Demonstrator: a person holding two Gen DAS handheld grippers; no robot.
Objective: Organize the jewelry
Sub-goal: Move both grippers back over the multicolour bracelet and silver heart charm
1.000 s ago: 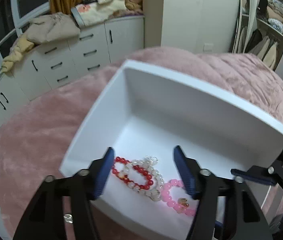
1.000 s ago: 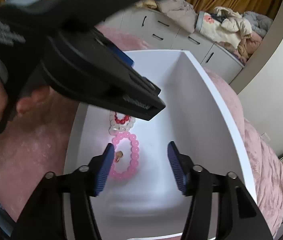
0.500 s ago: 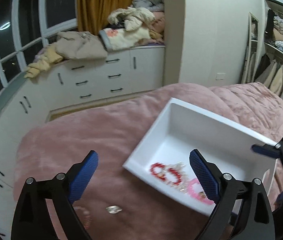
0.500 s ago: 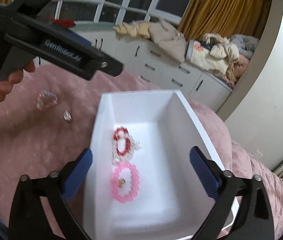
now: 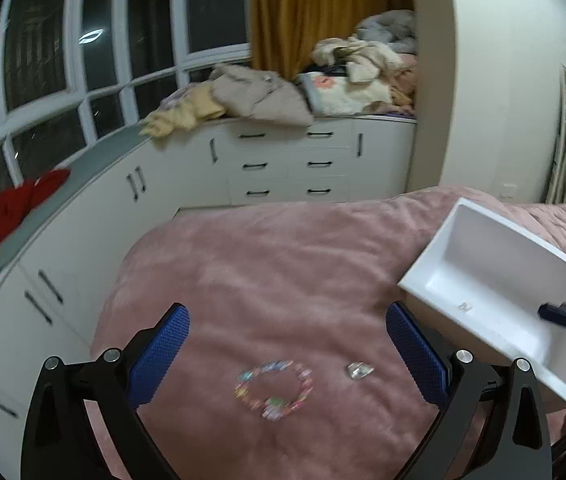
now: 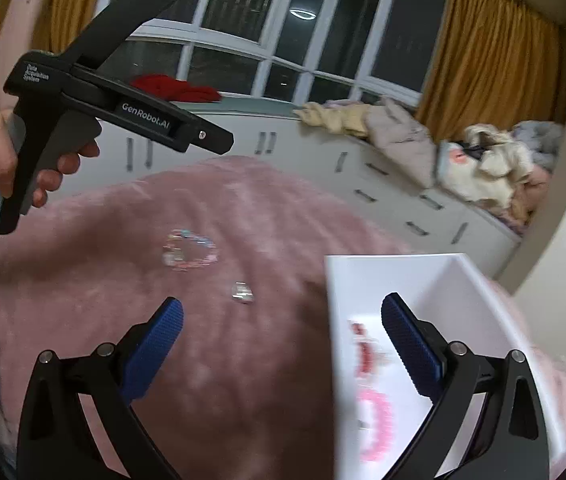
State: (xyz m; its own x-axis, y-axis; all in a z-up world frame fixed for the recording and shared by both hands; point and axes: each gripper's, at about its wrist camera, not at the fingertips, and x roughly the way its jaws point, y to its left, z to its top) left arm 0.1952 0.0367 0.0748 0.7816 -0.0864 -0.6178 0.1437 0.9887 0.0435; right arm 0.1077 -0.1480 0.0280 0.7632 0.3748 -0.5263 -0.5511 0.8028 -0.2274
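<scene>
A multicoloured bead bracelet (image 5: 274, 389) lies on the pink bedspread, between and just beyond the fingers of my open, empty left gripper (image 5: 287, 354). A small clear crystal piece (image 5: 360, 370) lies to its right. The white box (image 5: 435, 258) stands at the right. In the right wrist view the bracelet (image 6: 189, 251) and the crystal piece (image 6: 242, 293) lie ahead of my open, empty right gripper (image 6: 281, 342). The white box (image 6: 403, 266) holds a red bracelet (image 6: 364, 354) and a pink bracelet (image 6: 377, 424). The left gripper's body (image 6: 123, 108) hangs above the bed at upper left.
White drawer cabinets (image 5: 283, 160) with piled clothes (image 5: 259, 98) run along the far wall under the windows. A red cloth (image 5: 15, 204) lies on the cabinet top at left. The bed's edge (image 5: 123, 272) drops off toward the cabinets.
Both grippers pulled back from the white box and opened wide. The left one swung left over the bedspread, bringing the multicoloured bracelet and the crystal piece into view. The jewelry stays in the box.
</scene>
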